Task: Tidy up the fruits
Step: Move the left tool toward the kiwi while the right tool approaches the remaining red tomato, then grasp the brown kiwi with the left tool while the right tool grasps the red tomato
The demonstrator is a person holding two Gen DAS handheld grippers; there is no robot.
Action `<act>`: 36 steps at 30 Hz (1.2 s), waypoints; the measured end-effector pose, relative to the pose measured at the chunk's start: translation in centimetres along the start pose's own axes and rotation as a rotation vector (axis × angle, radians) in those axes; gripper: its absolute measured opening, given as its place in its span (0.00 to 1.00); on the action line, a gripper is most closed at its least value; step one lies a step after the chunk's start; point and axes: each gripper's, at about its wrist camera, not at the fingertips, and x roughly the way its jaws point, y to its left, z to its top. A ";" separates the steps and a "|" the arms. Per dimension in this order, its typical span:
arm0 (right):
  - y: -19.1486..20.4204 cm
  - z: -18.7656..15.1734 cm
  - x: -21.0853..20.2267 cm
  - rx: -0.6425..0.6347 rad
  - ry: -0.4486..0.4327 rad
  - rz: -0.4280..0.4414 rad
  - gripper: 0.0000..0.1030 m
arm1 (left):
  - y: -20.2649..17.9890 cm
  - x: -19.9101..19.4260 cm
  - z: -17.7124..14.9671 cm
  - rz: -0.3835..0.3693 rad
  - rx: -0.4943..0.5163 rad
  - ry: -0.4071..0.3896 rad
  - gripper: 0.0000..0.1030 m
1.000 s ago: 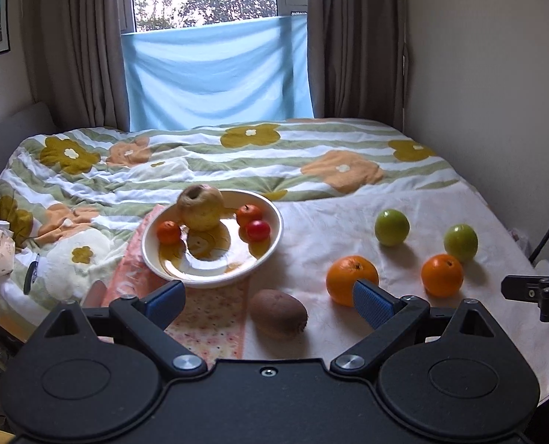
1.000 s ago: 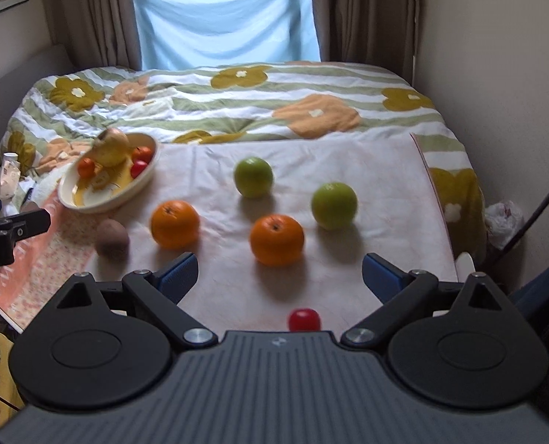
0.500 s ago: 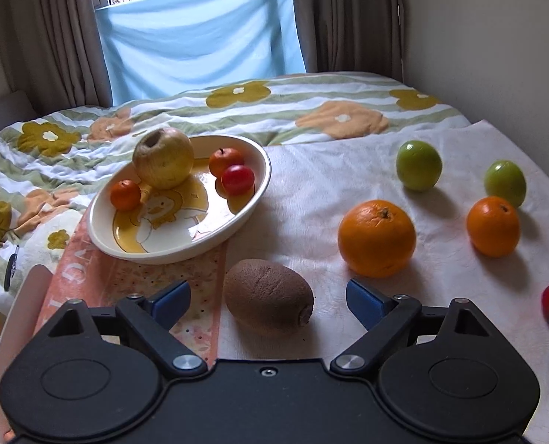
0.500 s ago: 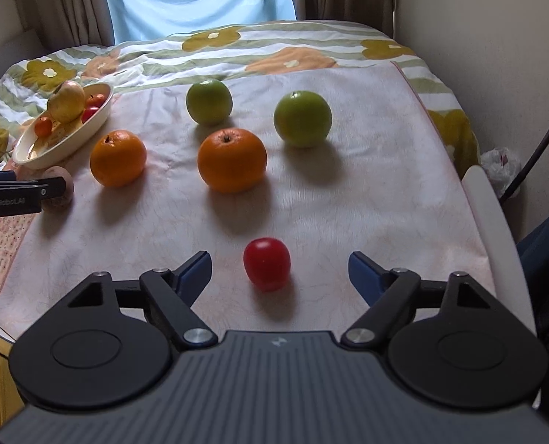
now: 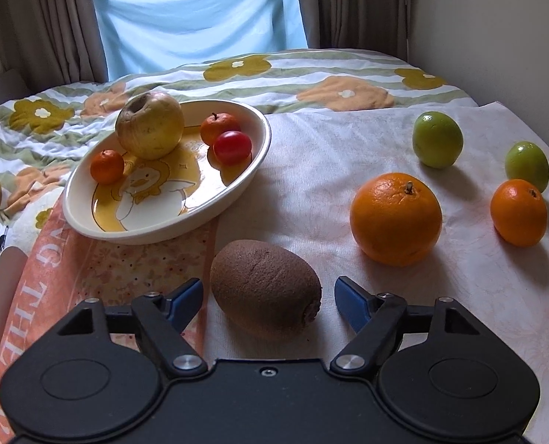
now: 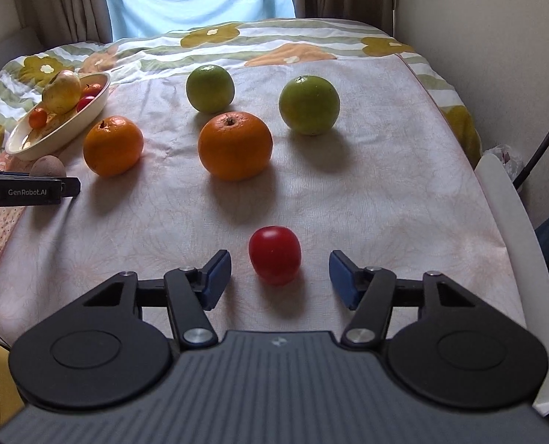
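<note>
A brown kiwi (image 5: 265, 288) lies on the cloth between the blue pads of my left gripper (image 5: 269, 301). Its jaws are closing, and gaps still show on both sides of the kiwi. A small red tomato (image 6: 274, 253) sits between the pads of my right gripper (image 6: 280, 275), whose jaws are also closing without touching it. The cream plate (image 5: 233, 199) at the left holds a yellow apple (image 5: 150, 124), two small oranges and a red tomato (image 5: 232, 147). Two large oranges (image 6: 235, 145) and two green fruits (image 6: 309, 104) lie loose on the cloth.
The fruits rest on a pale cloth (image 6: 367, 192) spread over a flowered bedspread (image 5: 311, 74). A wall runs along the right side, and curtains with a blue sheet hang at the back. A white rim (image 6: 515, 229) borders the cloth at the right.
Both grippers have come down and forward toward the cloth. The kiwi now lies between the left pads and the red tomato between the right pads. Both pairs of jaws have narrowed.
</note>
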 end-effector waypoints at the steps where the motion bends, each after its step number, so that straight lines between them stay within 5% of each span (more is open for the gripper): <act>1: 0.0 0.0 0.0 0.003 0.001 0.003 0.69 | 0.0 0.1 0.1 -0.001 -0.006 0.004 0.79; 8: 0.5 -0.1 0.0 -0.007 -0.002 0.005 0.61 | 0.1 -0.1 0.4 -0.003 -0.014 0.010 0.61; 22: 0.6 0.0 0.2 -0.017 -0.017 -0.001 0.52 | 0.1 -1.0 -0.3 -0.021 -0.012 0.020 0.58; 25: 0.6 0.1 0.3 -0.026 -0.021 -0.004 0.43 | 0.2 -1.3 -0.6 -0.025 -0.015 0.021 0.58; 36: 1.4 0.8 -0.5 -0.037 -0.051 0.035 0.43 | 0.7 -3.6 -1.0 -0.032 -0.044 -0.016 0.58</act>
